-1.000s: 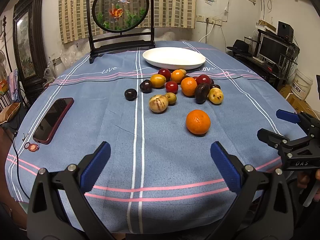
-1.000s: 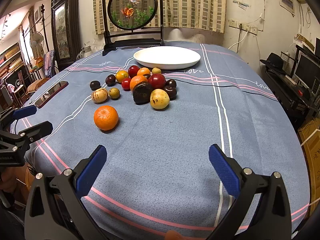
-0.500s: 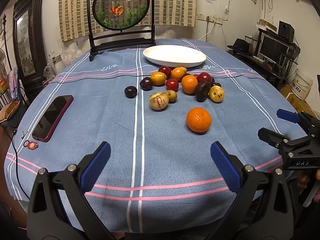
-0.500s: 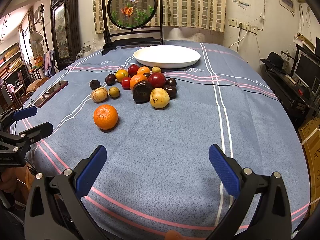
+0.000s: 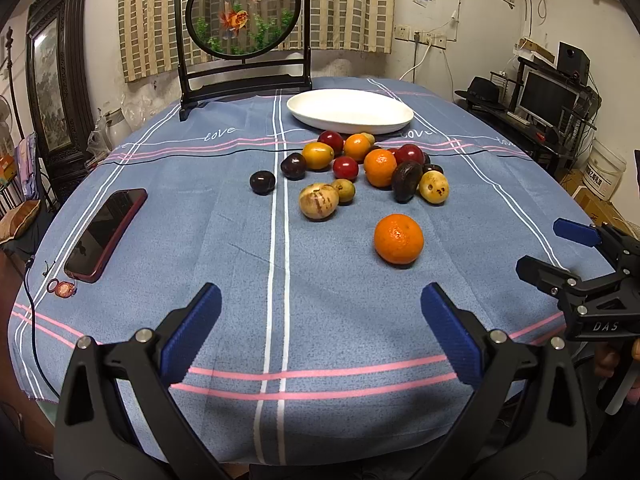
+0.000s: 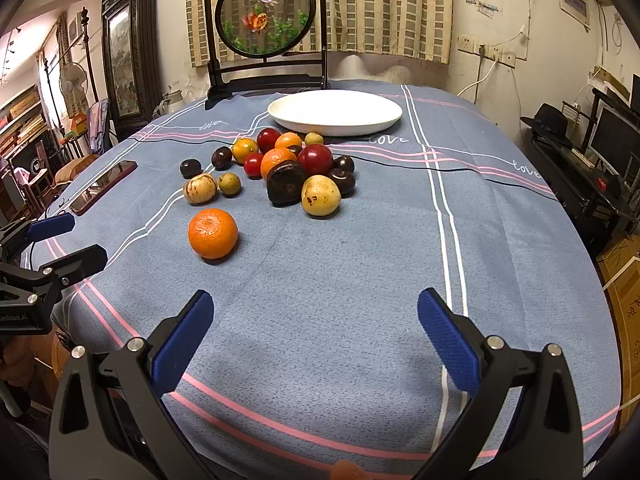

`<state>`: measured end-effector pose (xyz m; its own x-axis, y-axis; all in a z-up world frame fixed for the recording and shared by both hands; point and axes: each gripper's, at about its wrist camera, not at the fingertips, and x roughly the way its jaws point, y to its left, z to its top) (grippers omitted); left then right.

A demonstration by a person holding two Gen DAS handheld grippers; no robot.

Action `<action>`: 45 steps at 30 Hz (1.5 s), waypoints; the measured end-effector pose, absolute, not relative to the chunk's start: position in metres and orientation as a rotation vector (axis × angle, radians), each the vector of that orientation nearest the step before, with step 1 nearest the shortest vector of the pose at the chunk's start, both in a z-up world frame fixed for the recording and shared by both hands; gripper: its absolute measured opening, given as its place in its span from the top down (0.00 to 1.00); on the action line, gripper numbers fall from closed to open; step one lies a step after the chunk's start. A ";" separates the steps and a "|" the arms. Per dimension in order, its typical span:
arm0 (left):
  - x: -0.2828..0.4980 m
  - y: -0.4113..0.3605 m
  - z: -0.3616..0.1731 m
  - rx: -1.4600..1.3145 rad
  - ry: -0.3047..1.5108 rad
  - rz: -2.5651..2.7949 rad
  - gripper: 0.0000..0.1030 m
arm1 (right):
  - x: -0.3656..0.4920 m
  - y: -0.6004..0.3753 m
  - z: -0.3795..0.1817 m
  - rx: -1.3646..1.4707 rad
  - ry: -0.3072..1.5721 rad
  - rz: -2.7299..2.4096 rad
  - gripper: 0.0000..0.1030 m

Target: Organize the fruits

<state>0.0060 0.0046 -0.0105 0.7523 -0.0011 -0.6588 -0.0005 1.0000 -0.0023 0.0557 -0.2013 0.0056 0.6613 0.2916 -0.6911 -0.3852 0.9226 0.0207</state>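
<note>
A cluster of several fruits (image 5: 360,168) (image 6: 288,168) lies on the blue tablecloth just in front of an empty white plate (image 5: 350,111) (image 6: 335,113). One orange (image 5: 398,239) (image 6: 213,233) sits apart, nearer to me. My left gripper (image 5: 320,322) hovers open over the near cloth, well short of the fruit, nothing between its blue pads. My right gripper (image 6: 314,326) is likewise open and empty over the near edge. Each gripper shows at the side of the other's view: the right gripper (image 5: 560,248), the left gripper (image 6: 68,236).
A red phone (image 5: 106,234) (image 6: 102,188) lies at the table's left side with a cable and small charm (image 5: 62,289). A round goldfish screen on a black stand (image 5: 244,40) (image 6: 266,28) stands at the back. A desk with monitors (image 5: 548,96) is to the right.
Both grippers have shifted slightly, so the fruit and plate sit a little lower and nearer in the views. No fruit has moved.
</note>
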 end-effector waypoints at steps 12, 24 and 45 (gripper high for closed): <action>0.005 0.006 -0.011 -0.006 0.720 0.001 0.02 | 0.055 -0.200 0.003 -0.133 0.758 0.387 0.01; 0.004 0.006 -0.012 -0.008 0.720 0.001 0.02 | 0.055 -0.199 0.005 -0.135 0.759 0.388 0.01; 0.016 0.027 -0.023 -0.062 0.762 0.028 0.02 | 0.078 -0.171 -0.003 -0.113 0.818 0.566 0.01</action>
<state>0.0158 0.0271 -0.0234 0.7230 0.0025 -0.6908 -0.0477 0.9978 -0.0464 0.0784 -0.1712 -0.0030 0.5453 0.4337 -0.7173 -0.5186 0.8469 0.1177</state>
